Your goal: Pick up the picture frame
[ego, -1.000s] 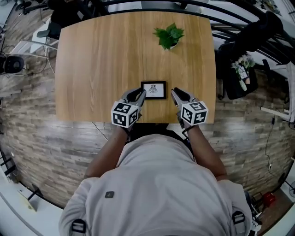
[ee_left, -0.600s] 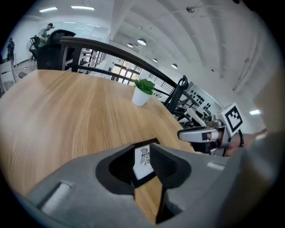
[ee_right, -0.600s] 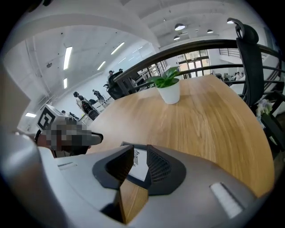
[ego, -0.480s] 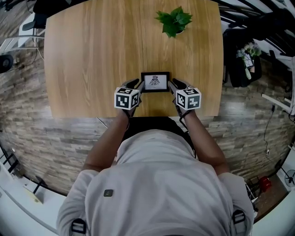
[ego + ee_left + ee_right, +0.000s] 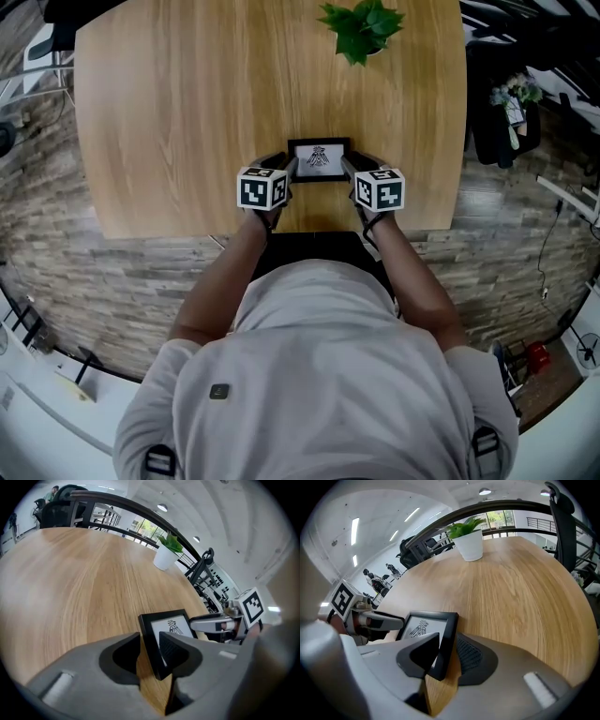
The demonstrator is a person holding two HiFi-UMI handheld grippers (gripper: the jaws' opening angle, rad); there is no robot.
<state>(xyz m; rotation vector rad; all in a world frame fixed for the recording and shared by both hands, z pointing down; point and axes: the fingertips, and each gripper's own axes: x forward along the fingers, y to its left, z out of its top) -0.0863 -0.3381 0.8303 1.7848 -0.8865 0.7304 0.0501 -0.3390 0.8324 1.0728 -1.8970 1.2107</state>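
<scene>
A small black picture frame [image 5: 319, 159] with a white print lies flat on the wooden table [image 5: 187, 112], near its front edge. My left gripper [image 5: 280, 166] is at the frame's left side, my right gripper [image 5: 357, 168] at its right side. In the left gripper view the frame's [image 5: 168, 625] near corner sits between the jaws of the left gripper [image 5: 150, 645], with a gap beside it. The right gripper view shows the frame's [image 5: 424, 627] right edge between the jaws of the right gripper [image 5: 446, 645]. Both pairs of jaws have just been opening and stand wide, not pressing the frame.
A potted green plant [image 5: 361, 28] in a white pot [image 5: 469, 545] stands at the table's far side. A dark chair and bags [image 5: 502, 103] are off the table's right edge. The person stands against the table's front edge.
Both grippers have come down and forward from in front of the frame to its two sides. Their jaws have spread and now straddle the frame's edges.
</scene>
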